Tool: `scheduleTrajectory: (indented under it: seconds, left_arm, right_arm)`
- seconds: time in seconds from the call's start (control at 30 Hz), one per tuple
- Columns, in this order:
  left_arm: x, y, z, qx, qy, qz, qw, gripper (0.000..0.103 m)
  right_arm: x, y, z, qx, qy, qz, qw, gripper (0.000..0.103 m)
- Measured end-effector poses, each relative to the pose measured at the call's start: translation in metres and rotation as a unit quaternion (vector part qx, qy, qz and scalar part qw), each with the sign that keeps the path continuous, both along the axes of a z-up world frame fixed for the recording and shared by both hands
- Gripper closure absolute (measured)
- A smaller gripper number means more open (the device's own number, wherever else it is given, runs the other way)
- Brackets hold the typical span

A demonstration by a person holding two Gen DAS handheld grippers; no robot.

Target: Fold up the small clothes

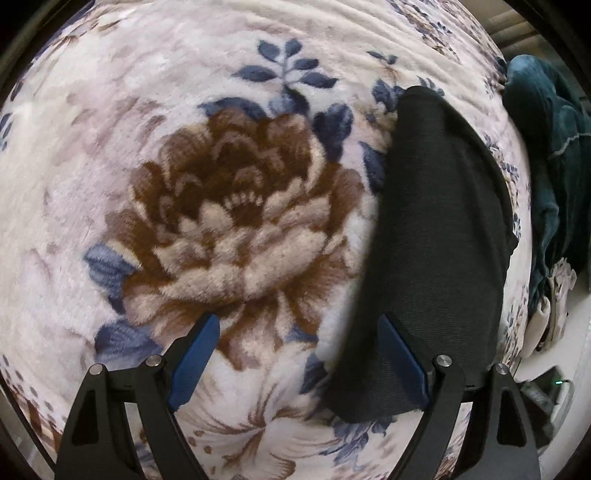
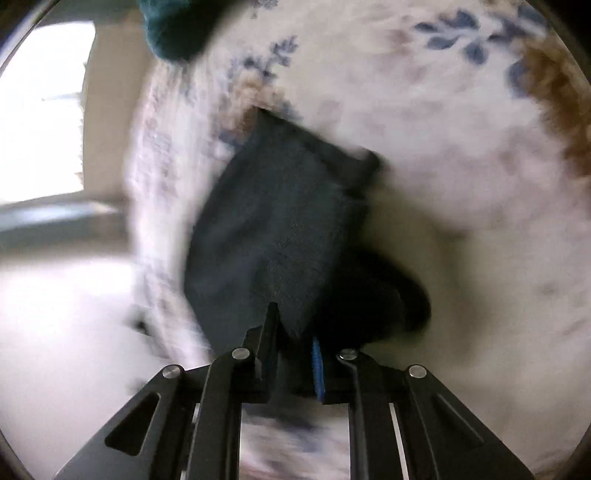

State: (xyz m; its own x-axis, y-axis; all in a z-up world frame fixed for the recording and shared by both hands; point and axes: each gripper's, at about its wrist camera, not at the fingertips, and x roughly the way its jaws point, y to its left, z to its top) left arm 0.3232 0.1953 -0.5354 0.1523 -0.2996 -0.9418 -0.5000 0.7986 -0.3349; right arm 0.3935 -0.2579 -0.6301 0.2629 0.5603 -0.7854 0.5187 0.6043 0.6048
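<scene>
A small dark grey cloth [image 1: 436, 236] lies long and narrow on the floral fleece blanket [image 1: 229, 206], at the right of the left wrist view. My left gripper [image 1: 299, 332] is open and empty, its right blue pad [image 1: 402, 354] over the cloth's near end, its left pad over the blanket. In the blurred right wrist view my right gripper [image 2: 293, 332] is shut on the near corner of the dark cloth [image 2: 280, 221], which hangs and trails onto the blanket [image 2: 461, 184].
A teal garment [image 1: 554, 155] lies at the blanket's right edge and shows at the top of the right wrist view [image 2: 177, 29]. Beyond the blanket's edge are a pale floor [image 2: 55, 314] and a bright window [image 2: 40, 110].
</scene>
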Motion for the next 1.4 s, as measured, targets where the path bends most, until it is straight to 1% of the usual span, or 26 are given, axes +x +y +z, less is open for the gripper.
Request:
scheduleTrajectory:
  seconds: [0.03,0.07,0.1,0.13,0.17,0.2,0.3,0.4,0.43,0.47,0.5,0.57,0.6,0.67,0.7,0.73,0.77,0.8,0.83,0.9,0.97,1.03,1.13,1.2,1.3,1.4]
  left_arm:
    - [-0.005,0.003,0.0,-0.001,0.001,0.002,1.0,0.016]
    - [-0.007,0.004,0.0,-0.002,0.002,0.003,1.0,0.016]
    - [-0.008,0.005,0.001,-0.003,0.003,0.004,1.0,0.016]
    - [-0.009,0.004,0.001,-0.002,0.003,0.003,1.0,0.016]
    - [-0.011,0.004,0.001,-0.002,0.004,0.002,1.0,0.016]
    - [-0.011,0.003,0.0,-0.002,0.006,0.002,1.0,0.016]
    - [-0.011,-0.001,-0.004,-0.004,0.012,0.001,0.9999,0.016]
    - [-0.012,-0.004,-0.008,-0.002,0.015,-0.005,0.9999,0.016]
    - [-0.013,-0.005,-0.009,-0.004,0.017,-0.007,0.9998,0.016]
    - [-0.015,-0.006,-0.011,-0.006,0.017,-0.008,0.9998,0.016]
    - [-0.016,-0.005,-0.012,-0.008,0.018,-0.009,0.9998,0.016]
    - [-0.019,-0.001,-0.016,-0.02,0.021,-0.005,0.9996,0.016]
    - [-0.021,0.001,-0.019,-0.028,0.019,-0.005,0.9994,0.016]
    - [-0.021,0.007,-0.025,-0.042,0.023,-0.006,0.9988,0.011]
    - [-0.021,0.008,-0.028,-0.05,0.023,-0.006,0.9985,0.007]
    - [-0.019,0.008,-0.029,-0.053,0.027,-0.005,0.9982,0.005]
    - [-0.017,0.008,-0.029,-0.052,0.03,-0.002,0.9982,0.005]
    - [-0.014,0.006,-0.025,-0.051,0.023,-0.003,0.9984,0.005]
    - [-0.007,0.005,-0.021,-0.049,0.014,-0.006,0.9987,0.005]
    - [0.0,0.0,-0.013,-0.061,-0.016,-0.01,0.998,0.005]
    - [0.009,-0.005,-0.01,-0.084,-0.042,-0.01,0.9955,0.005]
    - [0.02,-0.012,-0.015,-0.113,-0.063,-0.01,0.9915,0.005]
    - [0.041,-0.026,-0.027,-0.12,-0.068,-0.027,0.9901,0.003]
    - [0.055,-0.032,-0.033,-0.111,-0.064,-0.034,0.9911,0.0]
    - [0.067,-0.038,-0.026,-0.106,-0.066,-0.04,0.9914,0.0]
    - [0.064,-0.036,-0.016,-0.13,-0.086,-0.039,0.987,0.0]
  right_arm:
    - [-0.005,-0.007,-0.009,-0.01,0.036,0.009,0.999,0.087]
    - [-0.016,-0.017,-0.02,0.015,0.068,-0.016,0.997,0.086]
    - [-0.025,-0.023,-0.022,0.04,0.073,-0.042,0.996,0.084]
    - [-0.032,-0.029,-0.021,0.053,0.074,-0.061,0.994,0.078]
    - [-0.04,-0.032,-0.016,0.056,0.073,-0.078,0.993,0.057]
    - [-0.044,-0.034,-0.012,0.06,0.066,-0.094,0.992,0.046]
    - [-0.044,-0.026,-0.016,0.1,0.055,-0.131,0.985,0.034]
    - [-0.032,-0.022,-0.044,0.121,0.08,-0.175,0.974,0.034]
    - [-0.029,-0.02,-0.053,0.128,0.07,-0.198,0.969,0.037]
    - [-0.021,-0.017,-0.055,0.123,0.06,-0.209,0.968,0.065]
    - [-0.012,-0.012,-0.055,0.12,0.03,-0.201,0.972,0.08]
    - [0.009,-0.002,-0.034,0.11,-0.061,-0.131,0.983,0.082]
    - [0.015,0.005,-0.02,0.112,-0.117,-0.087,0.983,0.082]
    - [0.015,0.007,-0.01,0.073,-0.163,-0.029,0.984,0.083]
    - [0.013,0.005,-0.02,0.052,-0.137,-0.021,0.989,0.082]
    - [0.01,-0.002,-0.039,0.053,-0.091,-0.029,0.994,0.081]
    - [0.0,-0.012,-0.062,0.097,-0.048,-0.063,0.992,0.079]
    - [-0.012,-0.02,-0.076,0.159,-0.038,-0.105,0.981,0.068]
    - [-0.018,-0.022,-0.079,0.182,-0.036,-0.115,0.976,0.064]
    - [-0.023,-0.021,-0.074,0.199,-0.048,-0.105,0.973,0.045]
    - [-0.031,-0.023,-0.073,0.221,-0.052,-0.098,0.969,0.037]
    - [-0.027,-0.015,-0.078,0.241,-0.051,-0.091,0.965,0.033]
    - [-0.005,0.002,-0.088,0.268,-0.061,-0.083,0.958,0.019]
    - [0.005,0.012,-0.089,0.276,-0.065,-0.081,0.956,0.005]
    - [0.026,0.031,-0.092,0.275,-0.061,-0.065,0.957,0.002]
    - [0.036,0.044,-0.087,0.279,-0.065,-0.044,0.957,0.002]
